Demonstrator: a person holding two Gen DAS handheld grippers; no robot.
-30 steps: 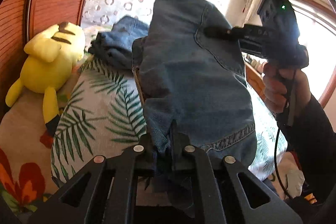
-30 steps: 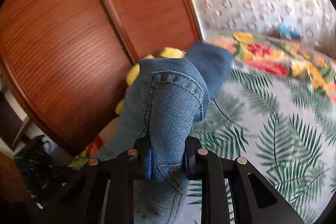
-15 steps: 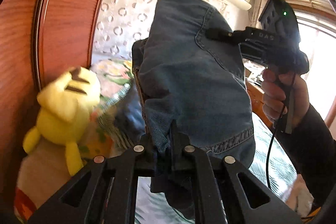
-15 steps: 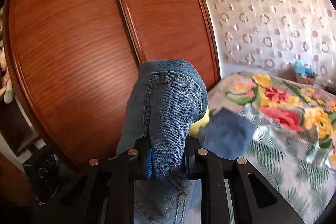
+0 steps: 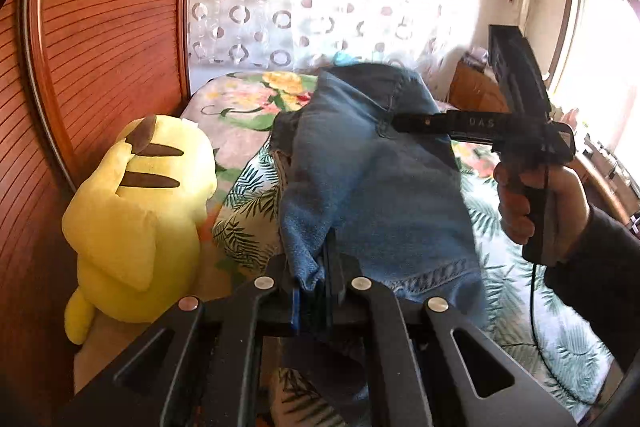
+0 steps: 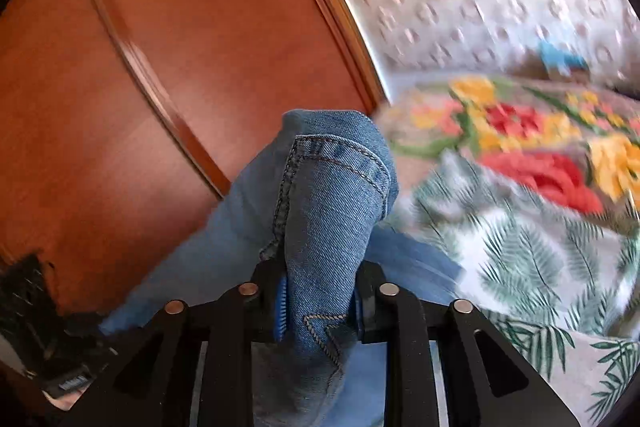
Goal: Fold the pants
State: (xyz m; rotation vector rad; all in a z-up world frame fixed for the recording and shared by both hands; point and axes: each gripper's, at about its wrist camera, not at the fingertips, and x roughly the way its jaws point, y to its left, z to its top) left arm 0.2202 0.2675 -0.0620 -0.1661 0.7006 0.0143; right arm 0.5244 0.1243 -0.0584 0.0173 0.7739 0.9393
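A pair of blue denim pants (image 5: 380, 187) hangs bunched between the two grippers above the bed. My left gripper (image 5: 324, 283) is shut on one edge of the cloth, close to the camera. Farther right a person's hand (image 5: 532, 203) holds my right gripper (image 5: 400, 125), whose tips sit at a seam of the pants. In the right wrist view a stitched fold of the pants (image 6: 332, 195) rises between the fingers of the right gripper (image 6: 320, 301). Its jaws are opening, but the denim still fills the gap and touches both pads.
A yellow plush toy (image 5: 136, 211) sits at the left against the wooden wardrobe (image 5: 108, 39). The bed carries a leaf-print cover (image 5: 248, 219) and a floral blanket (image 5: 248, 103). Blurred blue cloth (image 6: 412, 259) lies on the cover below the right gripper. A window glares at the right.
Both grippers swung sideways with the pants and came lower over the bed. The plush toy now looks nearer on the left. The right jaws stand slightly wider.
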